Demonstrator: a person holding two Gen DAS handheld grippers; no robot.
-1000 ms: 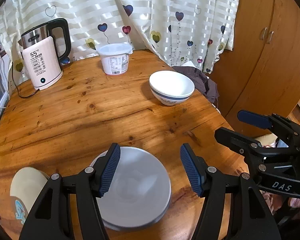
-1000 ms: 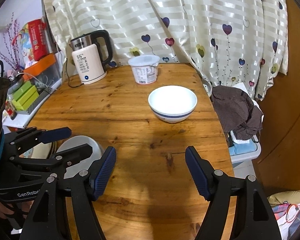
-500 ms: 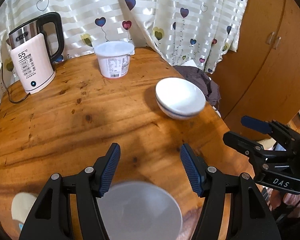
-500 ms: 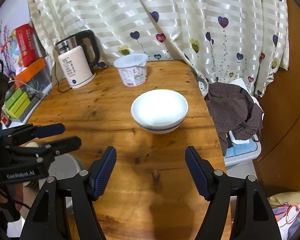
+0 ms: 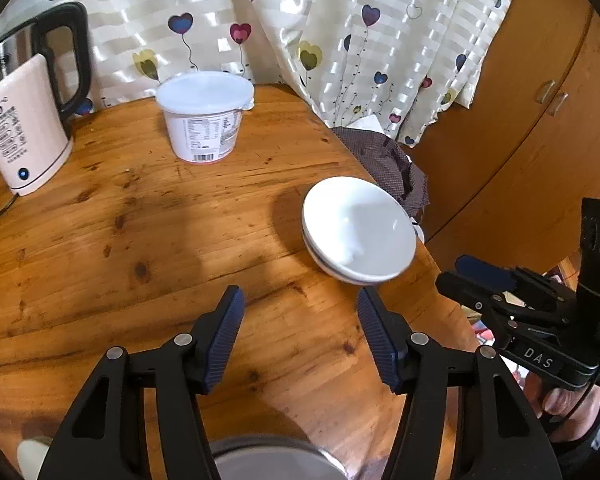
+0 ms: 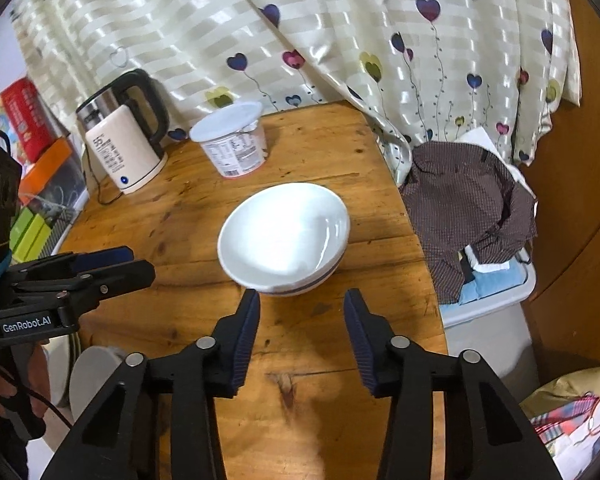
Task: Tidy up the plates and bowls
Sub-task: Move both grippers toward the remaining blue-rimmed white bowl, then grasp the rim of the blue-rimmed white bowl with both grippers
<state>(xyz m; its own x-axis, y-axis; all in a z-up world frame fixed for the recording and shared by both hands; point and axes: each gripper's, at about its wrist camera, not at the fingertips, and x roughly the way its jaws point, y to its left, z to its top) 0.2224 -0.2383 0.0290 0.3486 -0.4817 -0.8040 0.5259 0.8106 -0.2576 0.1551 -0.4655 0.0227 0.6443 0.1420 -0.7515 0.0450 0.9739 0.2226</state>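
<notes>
A white bowl with a blue stripe sits near the right edge of the round wooden table. My right gripper hovers just short of the bowl's near rim. Its jaws are closing and nothing is between them. My left gripper hangs over bare wood, left of the bowl, open with its jaws narrowing a little and empty. A grey bowl lies at the near table edge, mostly hidden behind the left gripper's frame. Each gripper shows in the other's view: the right gripper and the left gripper.
A white lidded tub and an electric kettle stand at the back by the heart-print curtain. A brown shirt on a plastic bin sits off the table's right edge. A wooden cabinet stands further right. Boxes crowd the left.
Both grippers have moved forward and right toward the white bowl, which now looks larger. The grey bowl has slid to the left view's bottom edge. The right jaws have narrowed.
</notes>
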